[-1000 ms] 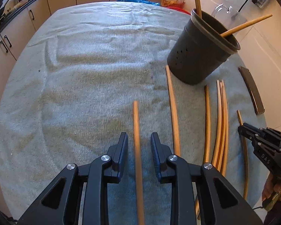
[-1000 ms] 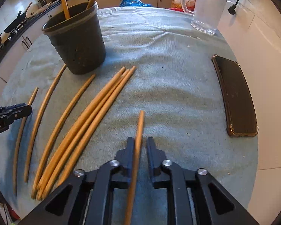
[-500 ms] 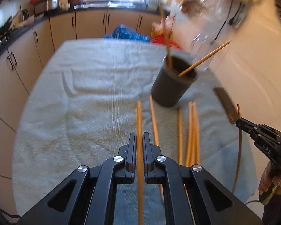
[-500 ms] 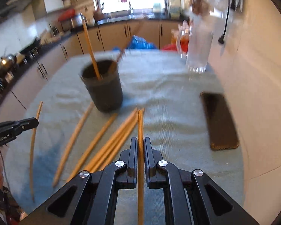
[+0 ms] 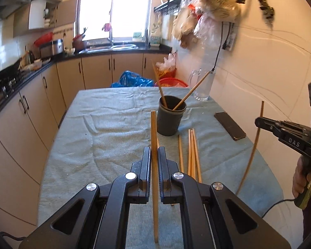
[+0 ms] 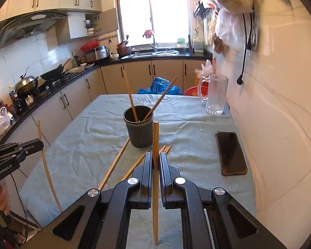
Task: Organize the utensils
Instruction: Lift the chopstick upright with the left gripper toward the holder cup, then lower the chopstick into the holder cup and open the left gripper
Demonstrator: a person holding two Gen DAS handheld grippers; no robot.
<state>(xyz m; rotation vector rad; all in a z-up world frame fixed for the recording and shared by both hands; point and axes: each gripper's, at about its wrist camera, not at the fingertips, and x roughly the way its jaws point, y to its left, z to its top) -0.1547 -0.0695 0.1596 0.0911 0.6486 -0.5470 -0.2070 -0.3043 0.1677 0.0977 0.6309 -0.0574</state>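
Note:
My left gripper (image 5: 154,152) is shut on a wooden chopstick (image 5: 153,128), held off the towel and pointing toward the dark utensil cup (image 5: 169,122). Two chopsticks stand in that cup. My right gripper (image 6: 155,157) is shut on another chopstick (image 6: 155,137), also raised, with the cup (image 6: 139,132) just beyond its tip. Several loose chopsticks (image 5: 191,153) lie on the towel in front of the cup. Each gripper shows in the other's view: the right gripper (image 5: 259,122) at the right edge, the left gripper (image 6: 40,143) at the left edge, each with its stick hanging down.
A green towel covers the table (image 5: 114,124). A black phone (image 6: 231,153) lies near the right edge, and a glass mug (image 6: 215,95) stands at the far right corner. A tiled wall (image 6: 280,124) runs along the right, kitchen cabinets (image 5: 31,114) along the left.
Both grippers closed on their chopsticks and rose from the towel with them. Both views tilted up, so the cup now sits farther ahead and lower.

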